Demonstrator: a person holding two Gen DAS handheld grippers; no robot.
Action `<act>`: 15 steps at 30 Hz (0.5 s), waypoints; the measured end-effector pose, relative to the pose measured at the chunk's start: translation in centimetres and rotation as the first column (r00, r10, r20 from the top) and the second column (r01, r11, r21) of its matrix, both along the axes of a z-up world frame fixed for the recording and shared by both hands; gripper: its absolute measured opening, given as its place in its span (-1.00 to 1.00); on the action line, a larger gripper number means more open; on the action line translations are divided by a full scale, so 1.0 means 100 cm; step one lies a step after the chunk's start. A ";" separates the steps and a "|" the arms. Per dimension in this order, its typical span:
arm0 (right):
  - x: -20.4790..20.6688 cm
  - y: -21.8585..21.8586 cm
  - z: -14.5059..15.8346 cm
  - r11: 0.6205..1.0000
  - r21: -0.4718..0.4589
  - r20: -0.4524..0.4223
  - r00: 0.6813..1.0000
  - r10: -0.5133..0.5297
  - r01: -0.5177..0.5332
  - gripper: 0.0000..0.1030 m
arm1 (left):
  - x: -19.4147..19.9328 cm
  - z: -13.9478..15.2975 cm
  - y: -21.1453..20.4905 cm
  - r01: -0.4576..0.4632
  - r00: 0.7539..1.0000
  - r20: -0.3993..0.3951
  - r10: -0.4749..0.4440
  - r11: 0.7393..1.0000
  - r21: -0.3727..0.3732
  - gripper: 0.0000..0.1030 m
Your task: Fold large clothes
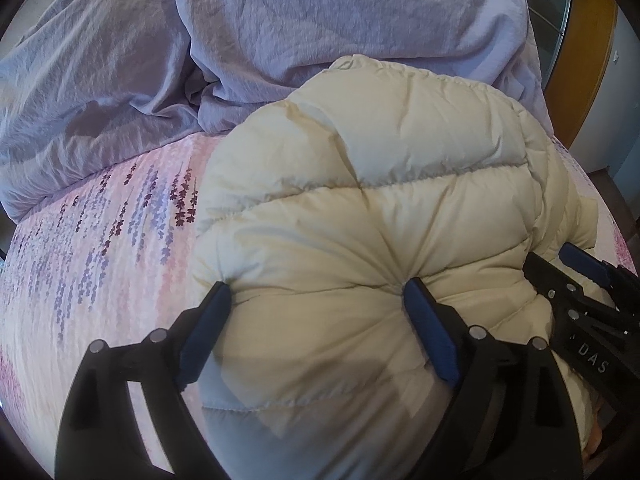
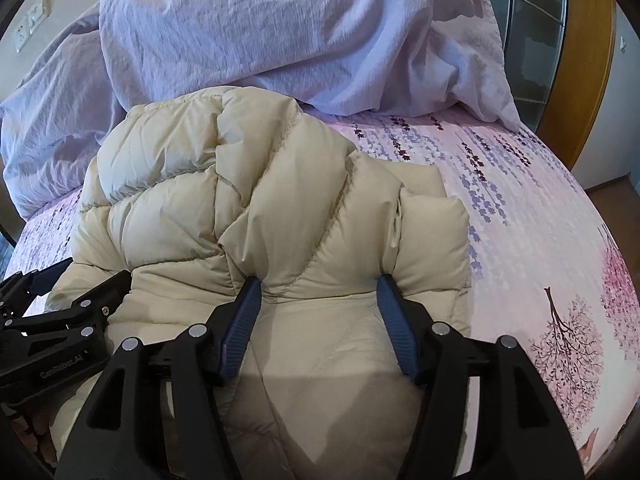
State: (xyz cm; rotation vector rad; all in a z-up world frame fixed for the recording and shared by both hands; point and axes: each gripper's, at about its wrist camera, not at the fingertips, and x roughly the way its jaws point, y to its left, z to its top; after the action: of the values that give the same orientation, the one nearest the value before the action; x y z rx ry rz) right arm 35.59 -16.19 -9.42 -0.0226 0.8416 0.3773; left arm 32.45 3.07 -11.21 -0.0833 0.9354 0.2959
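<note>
Grippers — left gripper, right gripper — spread, tips dimpling cream jacket.

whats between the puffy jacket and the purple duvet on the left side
In the left wrist view, only a bare strip of the floral bedsheet separates the cream jacket from the duvet; farther back they touch.

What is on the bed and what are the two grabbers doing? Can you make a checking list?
Surface: bed with pink flowered sheet.
Job's things: cream puffy jacket, bunched up, lying on the sheet.
Clutter: lilac duvet heaped behind the jacket.
Grippers: left gripper jaws wide, tips dug into the jacket; right gripper jaws apart, tips pressed into the jacket. Firm pinch unclear.
Cables: nothing seen.
Surroundings: wooden frame with glass at right; wall sockets at left.
</note>
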 end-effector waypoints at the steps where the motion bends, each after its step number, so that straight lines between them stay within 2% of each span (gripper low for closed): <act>1: -0.001 0.000 -0.001 1.000 0.002 0.010 1.000 -0.001 0.001 0.22 | 0.000 0.000 -0.001 -0.003 1.000 0.004 0.003 1.000 0.003 0.73; 15: -0.011 0.001 -0.008 1.000 0.007 0.103 0.995 -0.010 0.009 0.23 | -0.008 -0.007 -0.003 -0.028 0.997 0.068 0.026 0.999 0.026 0.82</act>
State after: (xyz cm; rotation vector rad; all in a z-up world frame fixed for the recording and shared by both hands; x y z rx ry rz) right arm 34.52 -16.10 -10.21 -0.0321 0.7384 0.3667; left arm 31.66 2.73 -11.89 -0.0810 0.8631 0.3283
